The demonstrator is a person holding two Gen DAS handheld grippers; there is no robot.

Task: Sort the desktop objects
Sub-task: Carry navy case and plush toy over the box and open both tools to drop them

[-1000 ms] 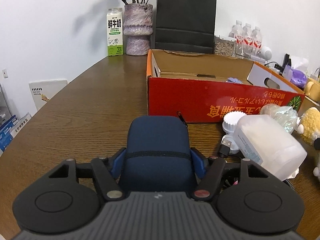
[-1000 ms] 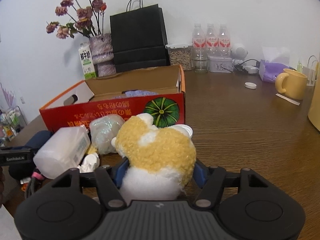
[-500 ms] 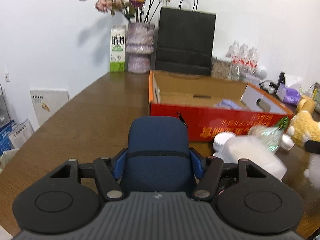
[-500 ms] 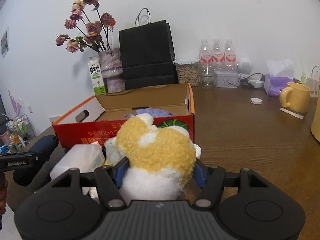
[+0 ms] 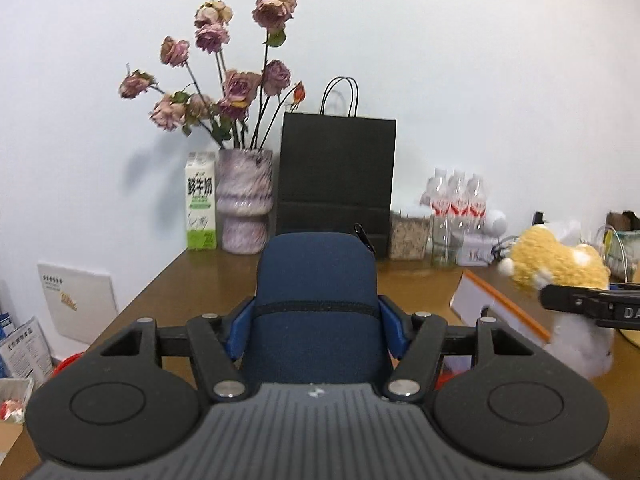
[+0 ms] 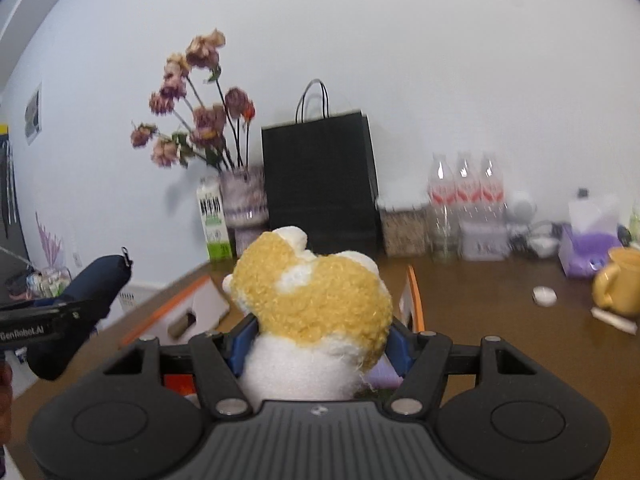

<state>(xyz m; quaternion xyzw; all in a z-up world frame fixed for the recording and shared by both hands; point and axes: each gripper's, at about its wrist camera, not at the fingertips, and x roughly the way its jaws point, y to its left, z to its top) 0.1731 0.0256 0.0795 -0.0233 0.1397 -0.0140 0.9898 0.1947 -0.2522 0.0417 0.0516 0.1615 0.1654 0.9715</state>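
My left gripper (image 5: 316, 326) is shut on a dark blue zip pouch (image 5: 316, 300) and holds it high above the table; the pouch also shows in the right wrist view (image 6: 80, 304). My right gripper (image 6: 320, 344) is shut on a yellow and white plush toy (image 6: 316, 300), also lifted; the plush toy shows at the right of the left wrist view (image 5: 560, 268). The orange cardboard box (image 6: 192, 308) lies below both grippers, only its flaps showing (image 5: 500, 308).
At the back stand a vase of dried roses (image 5: 246, 200), a milk carton (image 5: 202, 204), a black paper bag (image 5: 336, 176), a jar and three water bottles (image 5: 456, 204). A yellow mug (image 6: 618, 284), a white cap (image 6: 544, 295) and a purple tissue box (image 6: 588, 252) are at the right.
Both grippers have risen well above the table with their loads and tilted up. The box and the loose items in front of it have dropped out of view.
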